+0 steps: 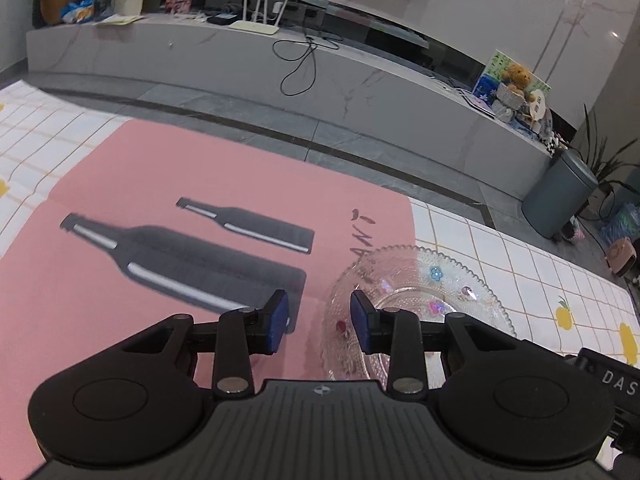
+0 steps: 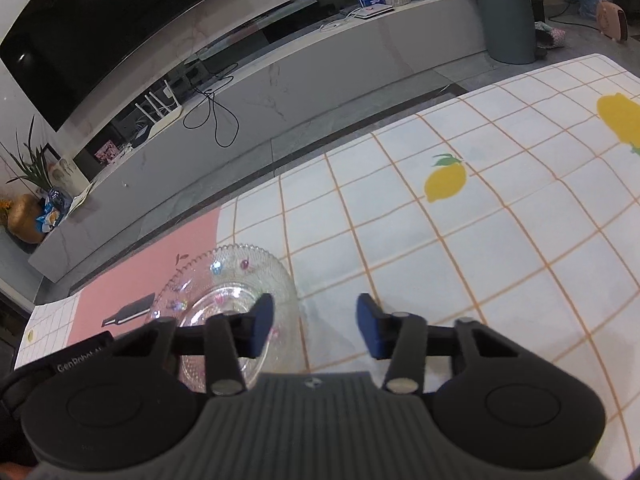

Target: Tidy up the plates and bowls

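The left claw (image 1: 319, 320) is sitting spread at the bottom middle of its own view, its two blue pads (image 1: 278, 322) standing apart with nothing between them but the table surface. The right-hand pad is overlapping the near left part of a clear glass plate (image 1: 416, 304), which is lying flat in the lower right of that view, partly on a pink mat (image 1: 120, 280) and partly on a checked cloth (image 1: 520, 264) (whether the pad is actually touching the glass cannot be told). The plate's rim is beaded and small coloured flowers are showing on it. Two dark bottles (image 1: 188, 260) are printed on the mat, lying in the centre left of the frame. Beyond the table edge, a long grey cabinet (image 1: 240, 64) is running across the upper part of the view, with a white router (image 1: 256, 26) and a loose black cable (image 1: 298, 64) on it, and a grey bin (image 1: 560, 196) is standing at the right edge. In the other view, the right claw (image 2: 315, 326) is likewise spread at the bottom middle, holding nothing, its blue pads (image 2: 370, 330) well apart. Its left pad is overlapping the right side of the same plate (image 2: 224, 276), which is lying in the lower left of that frame, while the right pad is hanging over the cloth (image 2: 480, 240), where a yellow lemon (image 2: 446, 180) is printed in the centre right. A dark television (image 2: 100, 28) is filling the upper left.
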Demonstrator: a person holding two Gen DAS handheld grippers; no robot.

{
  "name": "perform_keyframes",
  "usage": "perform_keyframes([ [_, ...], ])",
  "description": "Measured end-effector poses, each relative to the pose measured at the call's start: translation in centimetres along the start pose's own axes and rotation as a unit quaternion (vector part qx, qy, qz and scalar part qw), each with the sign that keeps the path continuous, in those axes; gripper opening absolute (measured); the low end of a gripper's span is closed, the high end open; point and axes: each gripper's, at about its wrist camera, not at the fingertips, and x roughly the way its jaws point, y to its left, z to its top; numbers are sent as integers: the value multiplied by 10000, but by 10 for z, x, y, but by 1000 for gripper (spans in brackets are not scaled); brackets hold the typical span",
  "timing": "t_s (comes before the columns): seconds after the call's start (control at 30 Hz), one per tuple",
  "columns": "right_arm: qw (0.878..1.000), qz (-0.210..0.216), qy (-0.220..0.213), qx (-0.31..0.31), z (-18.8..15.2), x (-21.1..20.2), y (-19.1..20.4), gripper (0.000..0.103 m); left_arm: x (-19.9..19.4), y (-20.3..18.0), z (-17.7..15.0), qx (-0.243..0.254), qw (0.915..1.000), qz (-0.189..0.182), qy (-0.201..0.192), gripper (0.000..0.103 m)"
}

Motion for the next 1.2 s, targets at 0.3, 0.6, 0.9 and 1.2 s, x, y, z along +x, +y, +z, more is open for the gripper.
perform_keyframes([
  [0.3,9997,120,226,-62,-5,7,10,10,-3,-19,3,298,9993,166,169,19],
  [0.6,9985,41,493,244,-21,-16,3,9,-26,-6,-13,-101,9989,167,429,16],
  [0.9,9971,55,599,456,-61,-61,-9,9,-65,8,-45,-308,9975,150,623,15],
  [1.2,9964,92,614,574,-93,-97,-27,9,-99,10,-71,-330,9981,-55,523,14],
])
